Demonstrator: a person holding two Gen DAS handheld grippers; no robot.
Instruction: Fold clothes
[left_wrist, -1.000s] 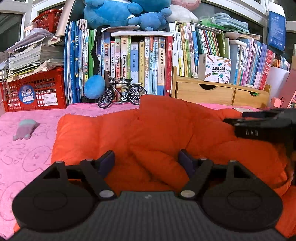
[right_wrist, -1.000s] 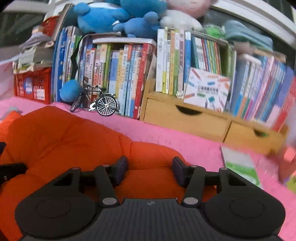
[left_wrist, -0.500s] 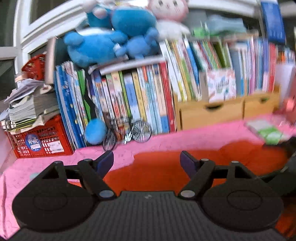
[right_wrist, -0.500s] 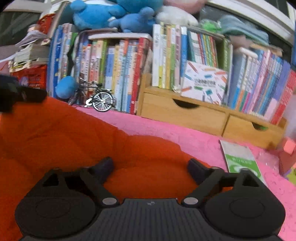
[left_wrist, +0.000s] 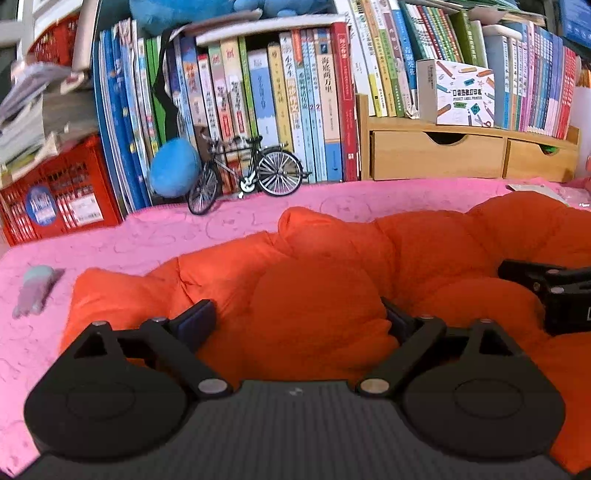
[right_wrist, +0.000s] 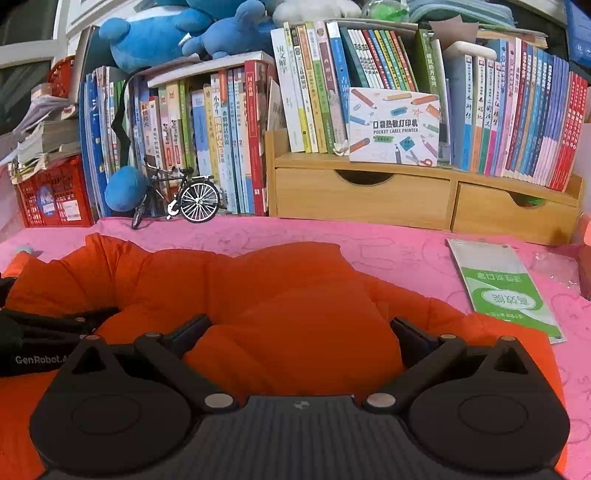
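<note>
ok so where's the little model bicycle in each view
left wrist: the model bicycle stands left of centre in the upper half, against the books, beyond the orange jacket.
right wrist: the model bicycle stands at the left, mid-height, at the foot of the books.
shared landmark: the blue plush ball just left of it.

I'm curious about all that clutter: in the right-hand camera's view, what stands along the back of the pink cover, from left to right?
Red crate → blue plush ball → toy bicycle → wooden drawers, with a pencil-patterned box on top.
</note>
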